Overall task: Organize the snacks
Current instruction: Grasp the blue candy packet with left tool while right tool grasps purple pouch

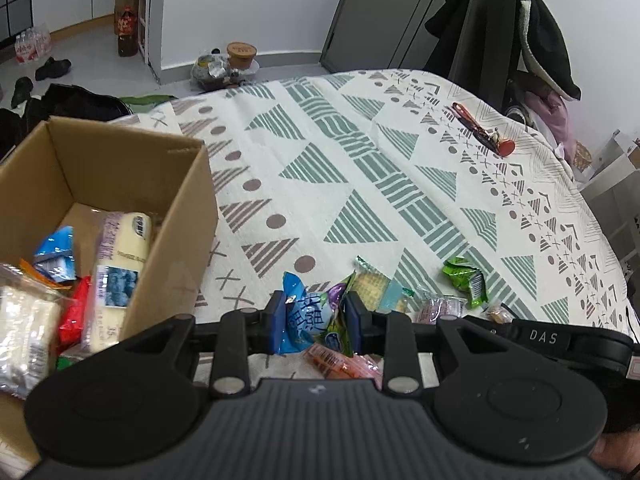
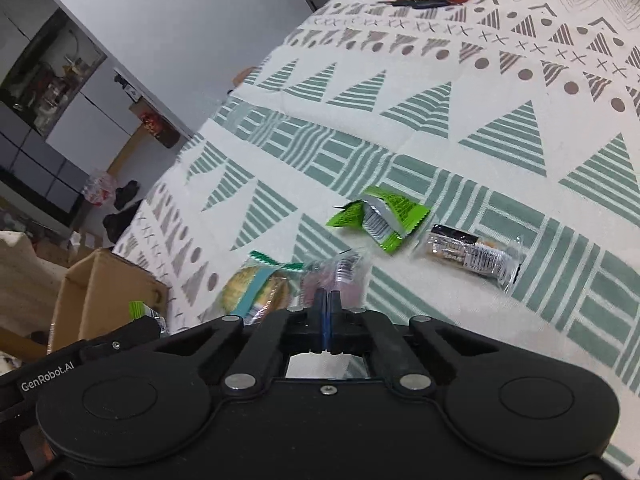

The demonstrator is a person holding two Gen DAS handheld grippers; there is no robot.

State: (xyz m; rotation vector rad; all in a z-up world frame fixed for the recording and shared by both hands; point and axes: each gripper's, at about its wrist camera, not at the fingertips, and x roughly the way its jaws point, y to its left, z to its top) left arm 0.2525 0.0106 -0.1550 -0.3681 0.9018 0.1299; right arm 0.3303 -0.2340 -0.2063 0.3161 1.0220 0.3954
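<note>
The cardboard box (image 1: 120, 184) already holds several packets, among them a long pale one and a red one, while the left gripper (image 1: 314, 320) clamps a blue packet (image 1: 298, 312) just right of the box, the right gripper (image 2: 327, 312) is shut, seemingly empty, and biscuit (image 2: 256, 292), pink (image 2: 336, 280), green (image 2: 380, 216) and clear-wrapped (image 2: 472, 256) snacks lie further right on the patterned cloth (image 1: 360, 160).

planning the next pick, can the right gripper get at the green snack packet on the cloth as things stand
Probably yes. The green snack packet lies alone on the tablecloth, just ahead of the right gripper, with nothing over it. But the jaws are shut, apparently on a pinkish packet, so release that first.
</note>
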